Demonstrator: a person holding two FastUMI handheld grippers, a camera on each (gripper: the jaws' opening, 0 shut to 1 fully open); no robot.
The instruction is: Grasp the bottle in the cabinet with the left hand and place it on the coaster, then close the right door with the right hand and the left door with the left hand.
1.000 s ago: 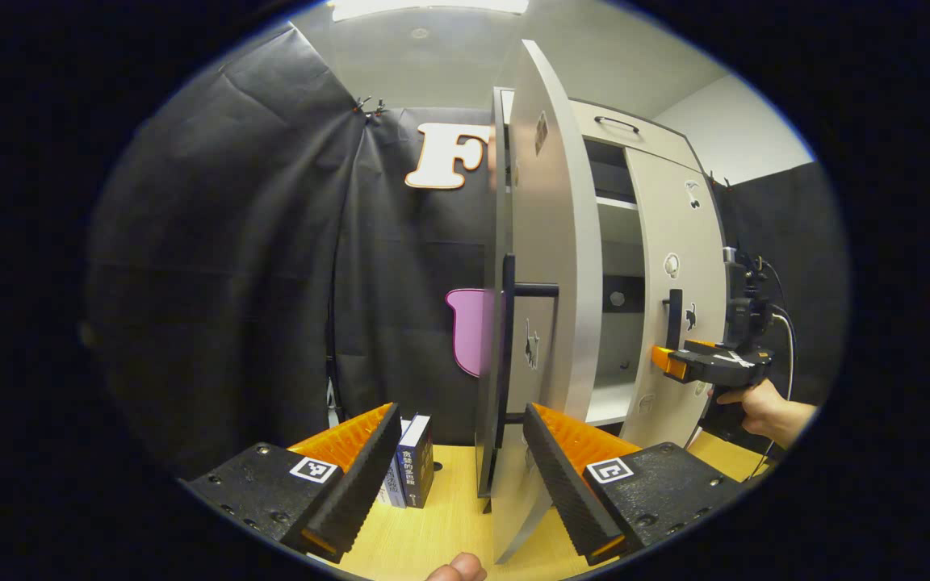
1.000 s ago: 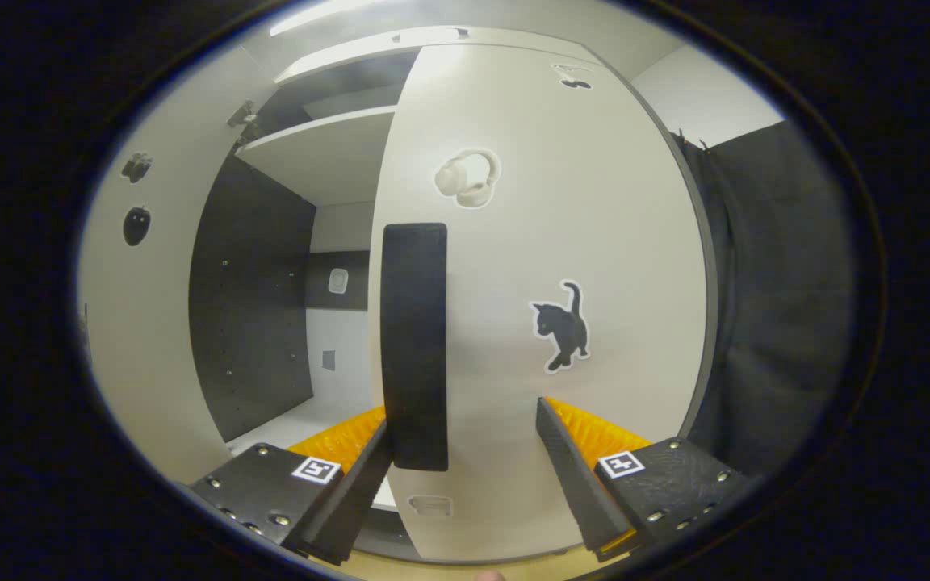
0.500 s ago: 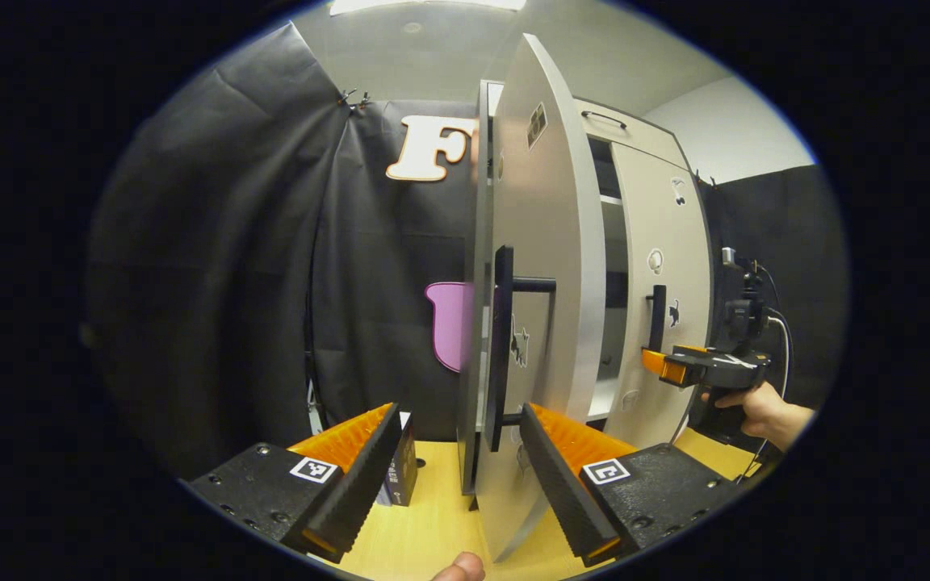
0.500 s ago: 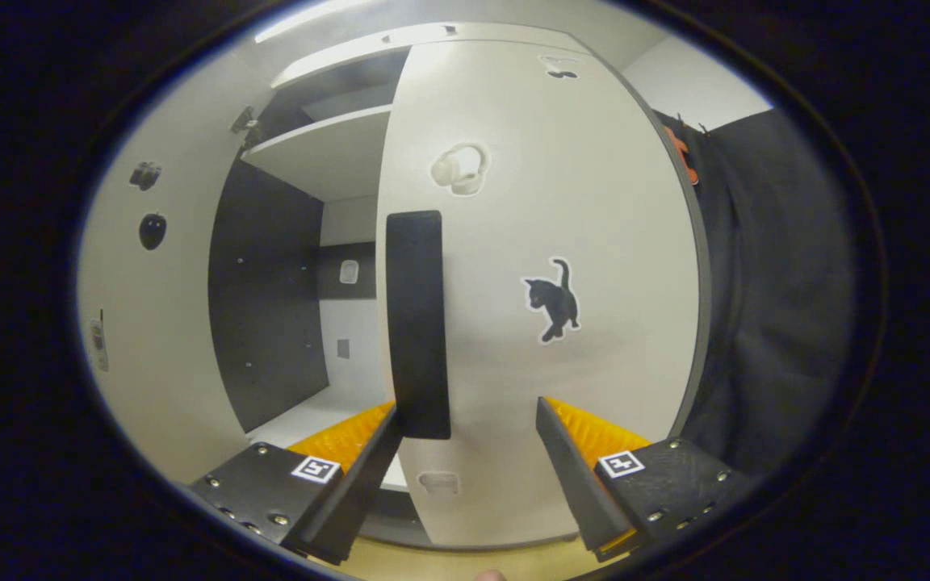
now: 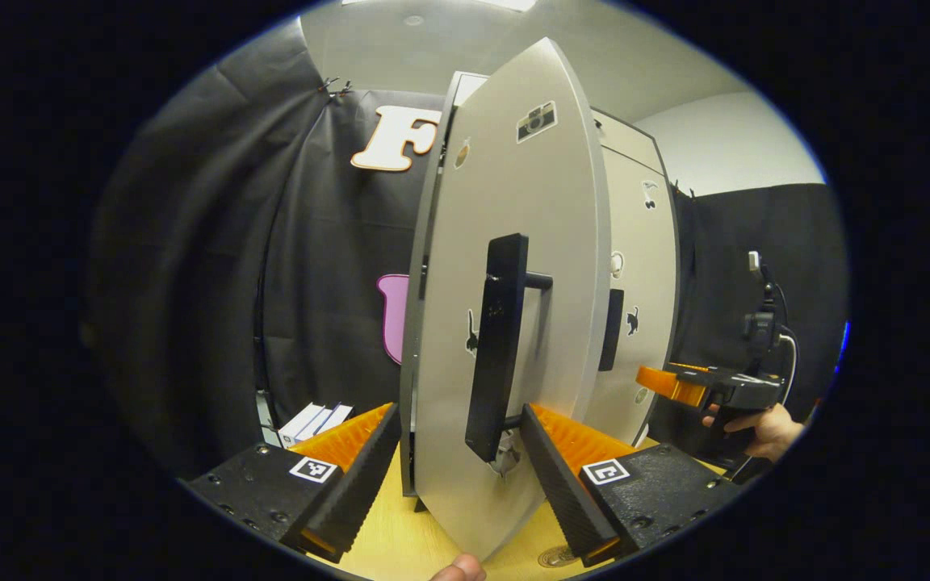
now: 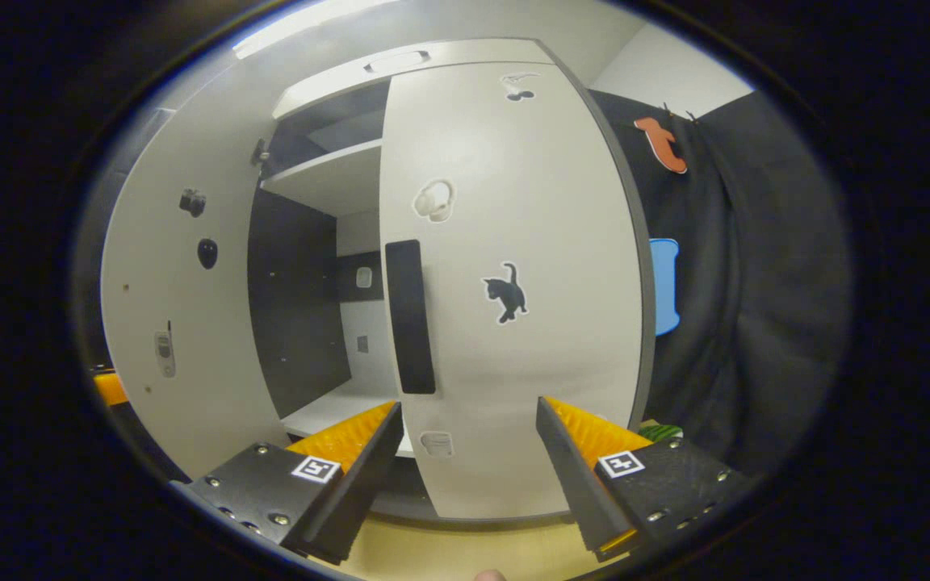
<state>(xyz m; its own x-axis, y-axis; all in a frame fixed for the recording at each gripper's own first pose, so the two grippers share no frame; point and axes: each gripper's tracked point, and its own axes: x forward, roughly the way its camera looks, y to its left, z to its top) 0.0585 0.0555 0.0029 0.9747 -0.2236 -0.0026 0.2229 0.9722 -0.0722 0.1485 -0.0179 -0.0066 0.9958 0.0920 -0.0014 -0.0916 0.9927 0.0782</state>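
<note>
The cabinet's left door [image 5: 513, 242] stands partly open, swung toward the cabinet's front, its pale face carrying a camera sticker [image 5: 536, 121] near the top and a black vertical bar handle [image 5: 497, 347] at mid height. The left gripper [image 5: 458, 464] sits low against this door with its fingers spread wide; the door's lower part and the foot of the handle lie between them, and neither finger visibly presses on the panel, so it grips nothing. In the right gripper view the right door [image 6: 513, 242] lies flush with the cabinet front, bearing a black cat sticker [image 6: 505, 292], a headphones sticker [image 6: 434, 200] and its own black handle [image 6: 410, 316]. To its left the dark interior [image 6: 303, 307] and a pale shelf [image 6: 328, 165] show through the gap beside the left door. The right gripper [image 6: 465, 468] is held off the right door, fingers wide apart and empty. In the left gripper view it appears farther off to the right, held by a hand [image 5: 760, 424]. The cabinet stands on a light wooden tabletop [image 5: 400, 541], with some books [image 5: 316, 420] lying near the black cloth. Where the bottle is I cannot tell.
</note>
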